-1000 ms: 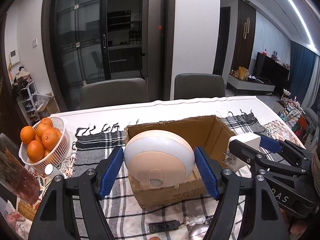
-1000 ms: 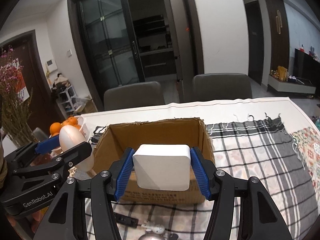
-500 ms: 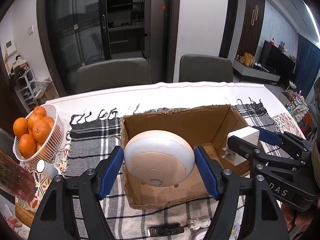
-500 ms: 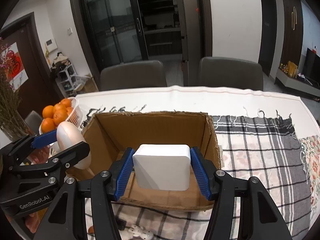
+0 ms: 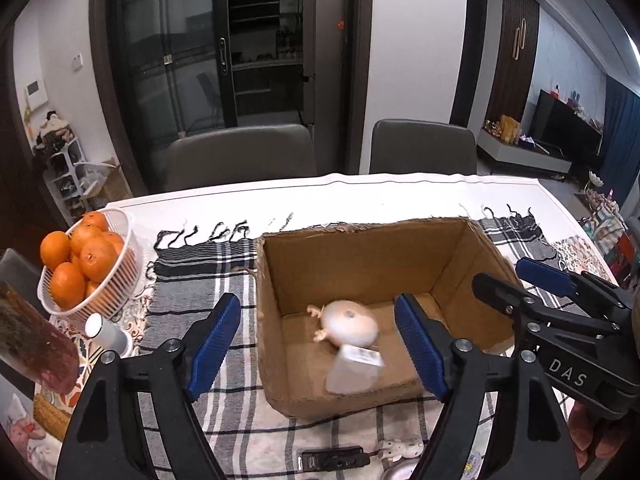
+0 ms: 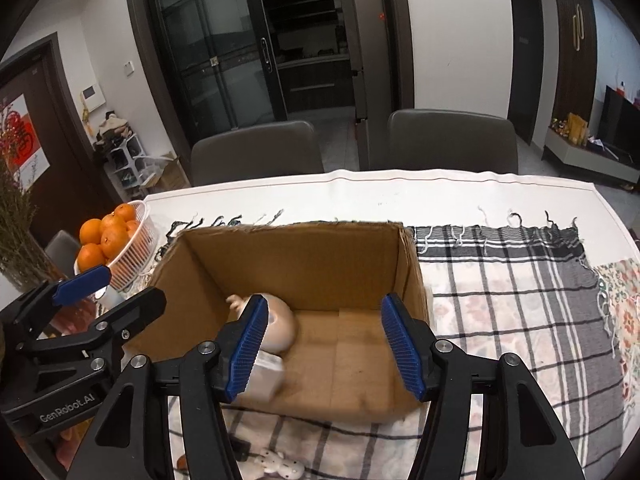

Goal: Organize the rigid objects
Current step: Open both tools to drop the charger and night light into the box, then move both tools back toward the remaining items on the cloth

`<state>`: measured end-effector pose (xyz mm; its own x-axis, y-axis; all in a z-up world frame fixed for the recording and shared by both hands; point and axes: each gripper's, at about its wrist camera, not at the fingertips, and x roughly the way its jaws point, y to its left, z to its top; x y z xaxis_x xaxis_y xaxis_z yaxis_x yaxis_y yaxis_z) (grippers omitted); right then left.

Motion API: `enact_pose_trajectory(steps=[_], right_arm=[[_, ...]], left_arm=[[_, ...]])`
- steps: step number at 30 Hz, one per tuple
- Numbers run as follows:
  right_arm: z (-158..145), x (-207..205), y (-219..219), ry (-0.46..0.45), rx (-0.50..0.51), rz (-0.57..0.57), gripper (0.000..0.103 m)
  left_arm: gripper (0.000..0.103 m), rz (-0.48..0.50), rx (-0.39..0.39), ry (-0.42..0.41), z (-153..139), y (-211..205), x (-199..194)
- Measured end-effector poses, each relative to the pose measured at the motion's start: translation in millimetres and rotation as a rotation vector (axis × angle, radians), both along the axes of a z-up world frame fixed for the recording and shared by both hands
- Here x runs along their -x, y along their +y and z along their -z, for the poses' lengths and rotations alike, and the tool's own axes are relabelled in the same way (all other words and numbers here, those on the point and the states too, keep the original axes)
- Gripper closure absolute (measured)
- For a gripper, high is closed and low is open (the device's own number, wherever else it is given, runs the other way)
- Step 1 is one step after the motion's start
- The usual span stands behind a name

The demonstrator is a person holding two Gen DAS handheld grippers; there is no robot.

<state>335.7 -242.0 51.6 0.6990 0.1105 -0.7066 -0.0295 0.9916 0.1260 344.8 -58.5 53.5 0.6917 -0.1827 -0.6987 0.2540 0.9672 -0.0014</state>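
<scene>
Both your claws hang over the open top of the cardboard box [image 5: 360, 256] because that's the drop spot. Left gripper [image 5: 316, 344]: jaws spread, nothing between the pads; they have just been opening, and the round cream lamp [image 5: 350, 322] now lies loose on the box floor, about centre in the left wrist view. Right gripper [image 6: 320, 344]: jaws also spread and empty, just eased apart, with the white adapter [image 5: 352, 370] on the floor at 6 o'clock of the lamp, touching or just beside it. Both items look motion-blurred, so probably not settled yet; I can't tell their final pose.

Box sits on the plaid cloth [image 6: 500, 280], walls high enough to keep the pieces from rolling out. Orange basket [image 5: 100, 264] stands at 9 o'clock of the box, well apart. Small black device [image 5: 332, 458] and a white figurine [image 5: 400, 448] lie on the cloth at 6 o'clock, outside the box, likely your next picks.
</scene>
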Motion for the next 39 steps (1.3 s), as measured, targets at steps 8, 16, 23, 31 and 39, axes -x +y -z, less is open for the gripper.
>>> enact_pose_trajectory(steps=[8,16,23,31,39], right_arm=[[-11.0,30.1,5.3,-0.046,0.025,0.013,0.043],[-22.8,62.9,1.0,-0.091,0.029,-0.009,0.043],[-29.4,95.1,-3.6,-0.135,0.039,-0.026,0.043],[-26.9,122.7,-5.4,-0.148,0.059,-0.072,0.043],[-13.7,150.5,-6.9,-0.162,0.107,-0.130,0.043]], left_arm=[[0.020,-0.024,-0.034,-0.077,-10.9,4.6,34.9],[0.011,-0.027,-0.029,-0.122,-16.1,3.5,72.6],[0.010,-0.024,-0.032,-0.163,-17.7,-1.4,107.8],[0.010,-0.040,-0.057,-0.205,-10.4,-5.7,146.9],[0.010,-0.031,-0.048,-0.186,9.2,-8.7,177.3]])
